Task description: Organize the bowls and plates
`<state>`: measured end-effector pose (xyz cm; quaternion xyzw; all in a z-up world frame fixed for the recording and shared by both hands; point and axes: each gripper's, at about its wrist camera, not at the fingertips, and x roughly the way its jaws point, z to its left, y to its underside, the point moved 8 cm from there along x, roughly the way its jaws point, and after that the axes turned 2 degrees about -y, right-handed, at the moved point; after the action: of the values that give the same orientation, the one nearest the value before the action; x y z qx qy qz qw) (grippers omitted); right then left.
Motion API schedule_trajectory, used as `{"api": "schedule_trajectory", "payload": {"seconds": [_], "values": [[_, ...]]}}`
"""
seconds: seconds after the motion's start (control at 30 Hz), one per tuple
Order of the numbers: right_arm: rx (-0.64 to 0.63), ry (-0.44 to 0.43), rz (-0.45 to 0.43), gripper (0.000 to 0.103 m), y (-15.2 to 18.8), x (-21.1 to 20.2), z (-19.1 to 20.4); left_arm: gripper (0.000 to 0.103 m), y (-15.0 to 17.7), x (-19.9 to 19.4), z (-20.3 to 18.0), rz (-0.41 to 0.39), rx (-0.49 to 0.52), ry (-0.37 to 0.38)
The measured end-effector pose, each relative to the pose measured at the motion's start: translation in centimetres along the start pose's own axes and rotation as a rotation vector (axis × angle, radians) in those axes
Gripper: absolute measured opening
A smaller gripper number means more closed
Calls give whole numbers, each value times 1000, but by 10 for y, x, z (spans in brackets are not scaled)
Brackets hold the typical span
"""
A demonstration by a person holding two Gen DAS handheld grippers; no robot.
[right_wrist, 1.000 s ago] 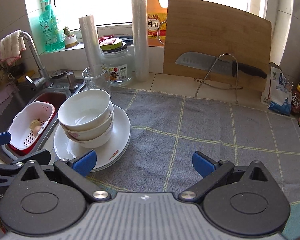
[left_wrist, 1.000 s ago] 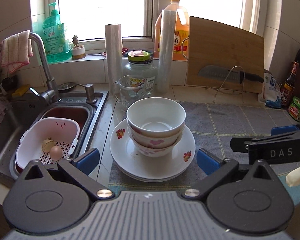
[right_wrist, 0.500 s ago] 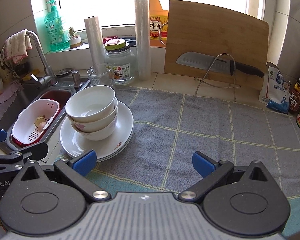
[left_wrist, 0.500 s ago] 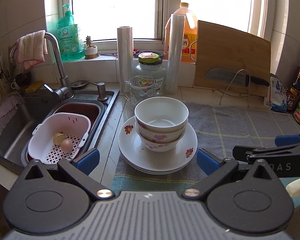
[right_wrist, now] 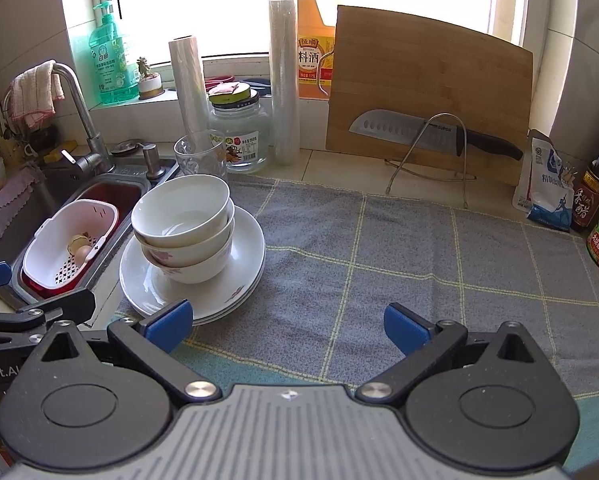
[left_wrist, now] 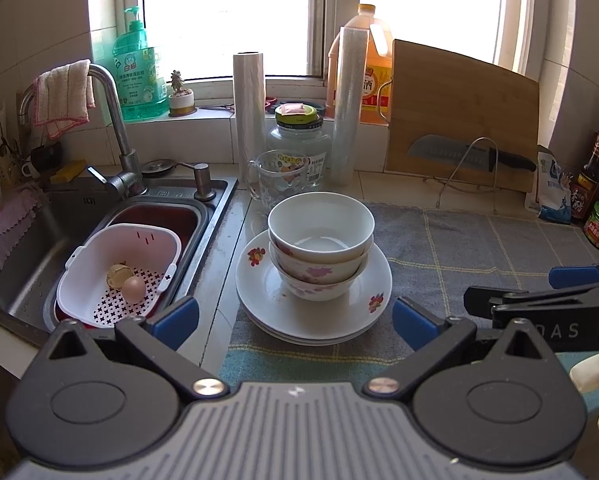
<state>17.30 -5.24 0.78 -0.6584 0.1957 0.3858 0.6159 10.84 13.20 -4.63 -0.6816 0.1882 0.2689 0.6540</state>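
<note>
Three white bowls (left_wrist: 320, 240) with pink flowers are nested on a pile of white flowered plates (left_wrist: 267, 300), at the left edge of a grey checked cloth (left_wrist: 479, 240). The same bowls (right_wrist: 185, 224) and plates (right_wrist: 243, 268) show at the left in the right wrist view. My left gripper (left_wrist: 295, 320) is open, just in front of the pile, holding nothing. My right gripper (right_wrist: 285, 322) is open over the cloth (right_wrist: 399, 256), to the right of the pile, also holding nothing.
A steel sink (left_wrist: 39, 240) at the left holds a white colander (left_wrist: 119, 264) with an egg. Behind the pile stand a glass cup (left_wrist: 277, 182), a jar (left_wrist: 299, 140) and two film rolls. A cutting board (right_wrist: 427, 108), a knife (right_wrist: 431, 136), bottles and a jar line the back right.
Both grippers have drawn back and risen, so the pile looks smaller and farther. The bowls and plates have not moved.
</note>
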Motion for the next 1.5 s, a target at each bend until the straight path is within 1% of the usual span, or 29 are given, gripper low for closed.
{"api": "schedule_trajectory", "payload": {"seconds": [0.9,1.5], "values": [[-13,31,-11,103,-4,-2,0,102,-1,3,0,13,-5,5],[-12,31,-16,103,-5,-4,-1,102,-2,2,-1,10,-6,3]]}}
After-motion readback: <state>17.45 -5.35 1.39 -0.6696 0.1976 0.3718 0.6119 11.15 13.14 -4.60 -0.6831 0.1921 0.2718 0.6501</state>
